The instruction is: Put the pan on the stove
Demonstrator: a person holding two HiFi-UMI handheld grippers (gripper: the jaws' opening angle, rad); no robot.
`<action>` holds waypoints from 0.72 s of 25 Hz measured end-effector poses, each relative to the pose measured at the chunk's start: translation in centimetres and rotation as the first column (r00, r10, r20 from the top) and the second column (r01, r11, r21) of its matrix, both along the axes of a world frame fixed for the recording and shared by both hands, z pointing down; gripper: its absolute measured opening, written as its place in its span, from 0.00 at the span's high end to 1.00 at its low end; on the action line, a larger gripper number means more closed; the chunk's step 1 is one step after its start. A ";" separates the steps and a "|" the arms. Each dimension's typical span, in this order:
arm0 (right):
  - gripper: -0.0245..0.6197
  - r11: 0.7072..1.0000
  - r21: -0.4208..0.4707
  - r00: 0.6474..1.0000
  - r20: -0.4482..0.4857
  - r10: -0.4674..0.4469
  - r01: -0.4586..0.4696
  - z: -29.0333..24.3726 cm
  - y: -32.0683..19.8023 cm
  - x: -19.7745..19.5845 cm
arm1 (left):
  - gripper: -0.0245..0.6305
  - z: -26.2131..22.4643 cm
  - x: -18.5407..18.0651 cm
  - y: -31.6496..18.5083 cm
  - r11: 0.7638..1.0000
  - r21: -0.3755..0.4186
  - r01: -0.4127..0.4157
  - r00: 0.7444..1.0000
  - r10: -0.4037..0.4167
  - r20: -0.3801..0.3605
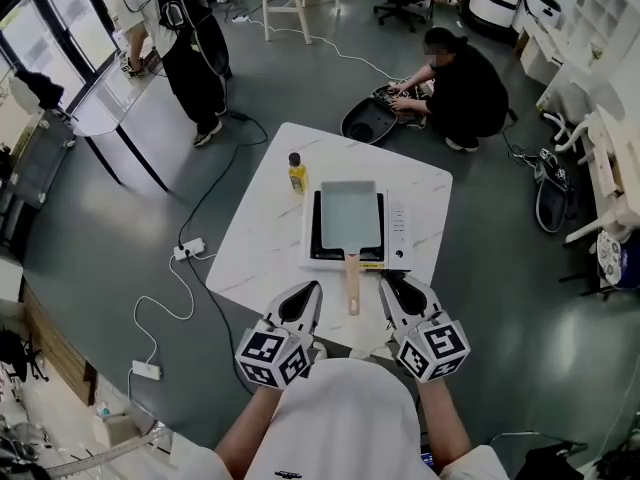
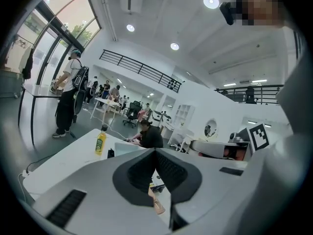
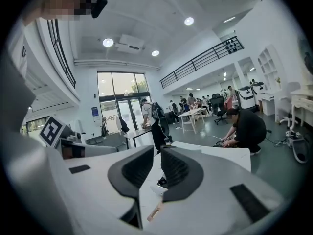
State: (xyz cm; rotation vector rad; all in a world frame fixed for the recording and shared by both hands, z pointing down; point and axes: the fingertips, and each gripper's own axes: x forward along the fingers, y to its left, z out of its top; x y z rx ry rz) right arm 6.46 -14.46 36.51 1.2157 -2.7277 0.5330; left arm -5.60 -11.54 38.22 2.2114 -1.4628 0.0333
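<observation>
A pale blue rectangular pan (image 1: 350, 218) with a wooden handle (image 1: 352, 283) rests on the white portable stove (image 1: 397, 230) on the white table (image 1: 260, 248). The handle points toward me. My left gripper (image 1: 316, 286) is shut and holds nothing, just left of the handle's end. My right gripper (image 1: 386, 280) is just right of the handle, jaws drawn together with only a sliver between them, nothing in it. In the left gripper view the left gripper (image 2: 155, 151) shows its pads pressed together. In the right gripper view the right gripper (image 3: 157, 150) hangs over the handle (image 3: 155, 210).
A yellow bottle (image 1: 296, 173) stands on the table left of the stove. A person crouches (image 1: 460, 83) beyond the table's far side, another stands (image 1: 190, 48) at the back left. Cables and a power strip (image 1: 188, 249) lie on the floor to the left.
</observation>
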 end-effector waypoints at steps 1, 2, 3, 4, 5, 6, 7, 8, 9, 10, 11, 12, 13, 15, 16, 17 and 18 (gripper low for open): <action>0.89 1.000 0.001 1.000 -0.002 -0.003 0.003 0.0 0.0 -0.1 | 0.96 -0.2 0.1 0.0 1.000 0.005 -0.001 1.000 0.001 0.002; 0.88 1.000 0.000 1.000 -0.004 -0.005 0.005 0.0 0.0 -0.1 | 0.96 -0.3 0.3 0.0 1.000 0.007 -0.002 1.000 0.002 0.004; 0.88 1.000 0.000 1.000 -0.006 -0.007 0.007 0.1 0.0 -0.1 | 0.96 -0.4 0.4 0.1 1.000 0.008 -0.002 1.000 0.002 0.006; 0.89 1.000 0.000 1.000 -0.010 -0.007 0.007 0.2 0.1 0.0 | 0.96 -0.4 0.5 0.1 1.000 0.008 -0.003 1.000 0.003 0.009; 0.89 1.000 0.001 1.000 -0.016 -0.005 0.005 0.2 0.1 0.1 | 0.96 -0.4 0.6 0.1 1.000 0.009 -0.005 1.000 0.005 0.011; 0.91 1.000 0.003 1.000 -0.024 -0.003 0.003 0.3 0.2 0.2 | 0.96 -0.4 0.7 0.2 1.000 0.010 -0.007 1.000 0.007 0.013; 0.92 1.000 0.006 1.000 -0.031 -0.002 0.002 0.4 0.2 0.3 | 0.96 -0.4 0.8 0.2 1.000 0.010 -0.009 1.000 0.009 0.014; 0.92 1.000 0.007 0.999 -0.036 -0.001 0.001 0.4 0.3 0.3 | 0.96 -0.4 0.9 0.3 1.000 0.010 -0.010 1.000 0.010 0.014; 0.92 1.000 0.007 0.999 -0.038 0.000 0.000 0.4 0.3 0.3 | 0.96 -0.4 0.9 0.3 1.000 0.008 -0.011 1.000 0.011 0.015; 0.92 1.000 0.007 0.999 -0.038 0.001 -0.001 0.4 0.3 0.3 | 0.96 -0.4 1.0 0.2 1.000 0.006 -0.013 1.000 0.013 0.015; 0.92 1.000 0.006 0.999 -0.038 0.004 -0.003 0.3 0.2 0.3 | 0.96 -0.4 1.1 0.2 1.000 0.004 -0.015 1.000 0.015 0.015; 0.92 1.000 0.005 0.999 -0.038 0.007 -0.006 0.3 0.2 0.4 | 0.96 -0.5 1.2 0.1 1.000 0.003 -0.017 1.000 0.017 0.015; 0.92 1.000 0.004 0.999 -0.039 0.010 -0.010 0.2 0.2 0.4 | 0.96 -0.5 1.3 0.1 1.000 0.002 -0.019 1.000 0.019 0.014; 0.92 1.000 0.002 0.999 -0.043 0.020 -0.020 0.3 0.2 0.7 | 0.96 -0.5 1.5 0.0 1.000 0.000 -0.024 1.000 0.024 0.014; 0.92 1.000 0.001 0.999 -0.046 0.025 -0.025 0.3 0.2 0.8 | 0.96 -0.5 1.6 0.0 1.000 0.000 -0.026 1.000 0.026 0.015; 0.92 1.000 0.001 0.998 -0.049 0.030 -0.030 0.4 0.2 0.9 | 0.96 -0.4 1.6 -0.1 1.000 -0.001 -0.027 1.000 0.027 0.015; 0.92 0.999 0.000 0.998 -0.052 0.035 -0.035 0.5 0.2 1.0 | 0.96 -0.4 1.6 -0.1 1.000 -0.002 -0.029 0.999 0.029 0.015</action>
